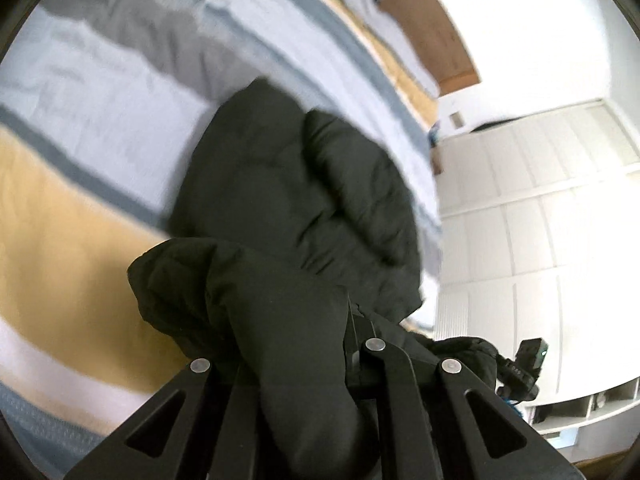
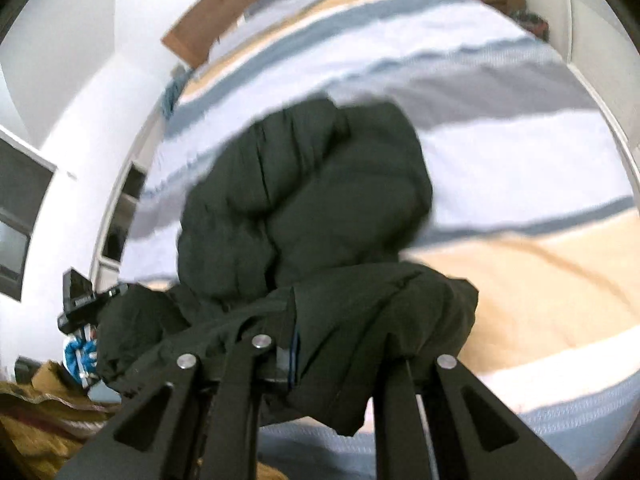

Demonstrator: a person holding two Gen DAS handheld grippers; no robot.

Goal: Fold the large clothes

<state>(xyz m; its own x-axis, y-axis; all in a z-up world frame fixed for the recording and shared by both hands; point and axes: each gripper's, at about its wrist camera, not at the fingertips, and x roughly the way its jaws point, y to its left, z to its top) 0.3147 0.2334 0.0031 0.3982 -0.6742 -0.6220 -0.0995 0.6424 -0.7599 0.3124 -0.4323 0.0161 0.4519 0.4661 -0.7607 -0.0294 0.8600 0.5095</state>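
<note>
A large dark green-black padded jacket (image 1: 288, 200) hangs over a striped bed. It also shows in the right wrist view (image 2: 304, 200). My left gripper (image 1: 316, 320) is shut on one edge of the jacket, and the cloth drapes over its fingers. My right gripper (image 2: 320, 328) is shut on another edge of the same jacket, with fabric bunched over both fingers. The two grippers hold it lifted, side by side. The right gripper's body (image 1: 524, 368) shows at the left wrist view's lower right, and the left gripper's body (image 2: 78, 300) at the right wrist view's left.
The bed cover (image 1: 80, 208) has wide yellow, white, grey and blue stripes (image 2: 520, 152). A wooden headboard (image 1: 436, 28) stands at the far end. White cupboards (image 1: 540, 208) line the wall. A mustard-coloured cloth (image 2: 44, 408) lies at the lower left of the right wrist view.
</note>
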